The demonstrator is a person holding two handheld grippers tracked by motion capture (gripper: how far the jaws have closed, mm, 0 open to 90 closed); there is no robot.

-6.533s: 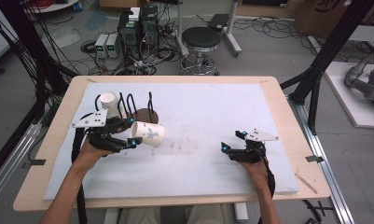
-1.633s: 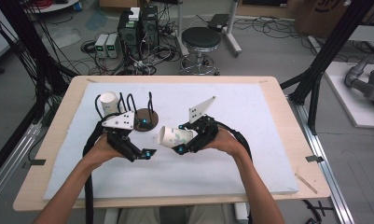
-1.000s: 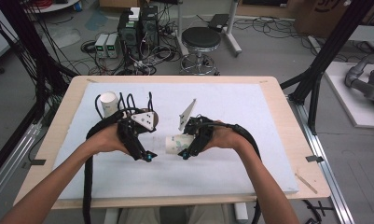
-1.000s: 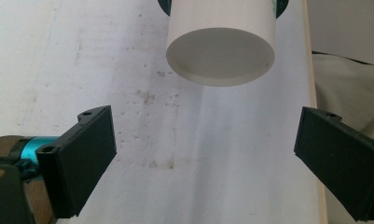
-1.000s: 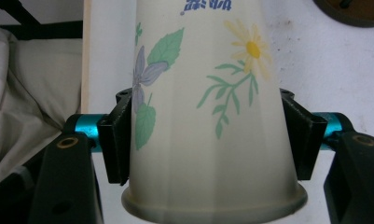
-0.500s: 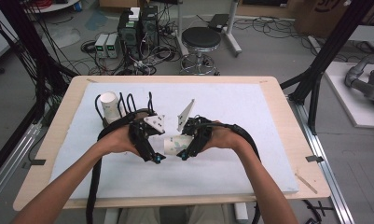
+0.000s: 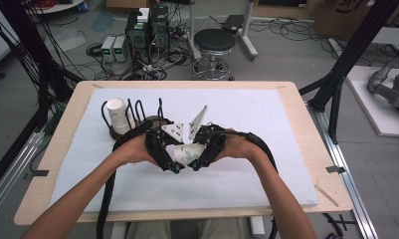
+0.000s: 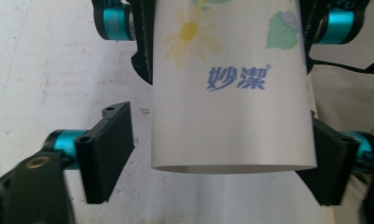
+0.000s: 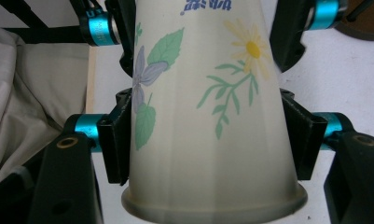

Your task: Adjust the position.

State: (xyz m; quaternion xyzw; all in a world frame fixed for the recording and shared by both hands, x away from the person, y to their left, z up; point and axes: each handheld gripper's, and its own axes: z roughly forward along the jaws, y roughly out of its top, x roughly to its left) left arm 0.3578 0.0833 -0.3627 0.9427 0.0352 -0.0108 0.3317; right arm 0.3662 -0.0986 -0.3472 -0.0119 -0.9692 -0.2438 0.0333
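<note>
Near the middle of the desk (image 7: 286, 114), flowered paper cup (image 7: 188, 153) lying sideways between both grippers, right gripper (image 7: 203, 160) squeezing its rim end, left gripper (image 7: 170, 163) just been closing around its bottom end, one pad apart.

We read one text: blue Chinese characters, 妙潔, with a small registered mark after them, printed on the side of the paper cup (image 8: 231, 93), just below a yellow daisy. In the right gripper view their lower edge shows upside down at the cup's far end, too cropped to read.
</note>
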